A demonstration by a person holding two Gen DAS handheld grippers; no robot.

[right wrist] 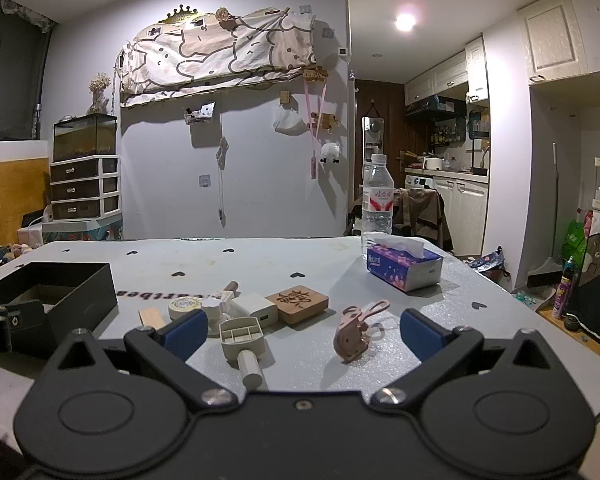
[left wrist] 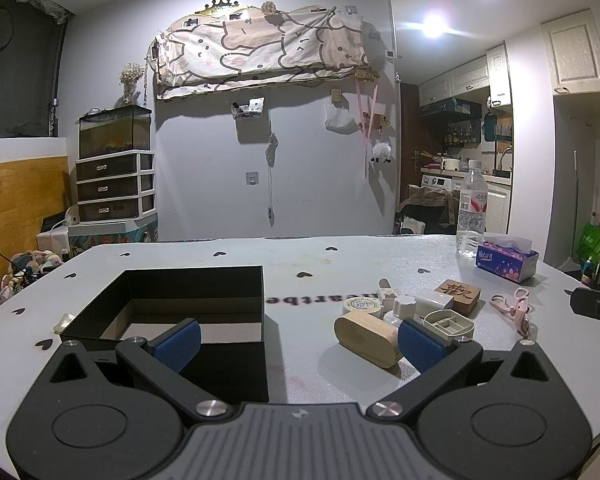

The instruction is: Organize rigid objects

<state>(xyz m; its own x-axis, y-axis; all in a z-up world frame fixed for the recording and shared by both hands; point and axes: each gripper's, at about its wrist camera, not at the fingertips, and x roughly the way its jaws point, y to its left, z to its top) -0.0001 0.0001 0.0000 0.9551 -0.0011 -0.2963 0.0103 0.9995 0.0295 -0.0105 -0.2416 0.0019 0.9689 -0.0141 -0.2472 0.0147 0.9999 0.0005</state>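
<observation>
- The left gripper (left wrist: pixel 300 340) is hovering low over the table (left wrist: pixel 300 256) with its jaws spread wide and gripping nothing; 1 blue pad (left wrist: pixel 178 344) is showing in front of the black box (left wrist: pixel 172 312), the other just beside the wooden oval block (left wrist: pixel 370 338).
- The right gripper (right wrist: pixel 302 332) is likewise hanging with its jaws released and bare; between them are lying a beige compartment piece with a handle (right wrist: pixel 244 342) and a pink eyelash curler (right wrist: pixel 358 326).
- The black box is sitting open on the table's left side, apart from the cluster.
- Further out, the cluster is holding a round tin (right wrist: pixel 185 306), a white cube (right wrist: pixel 256 308) and a carved wooden square (right wrist: pixel 298 302), all close together.
- Beyond, a tissue pack (right wrist: pixel 404 266) is lying just in front of a water bottle (right wrist: pixel 377 200) near the far right edge.
</observation>
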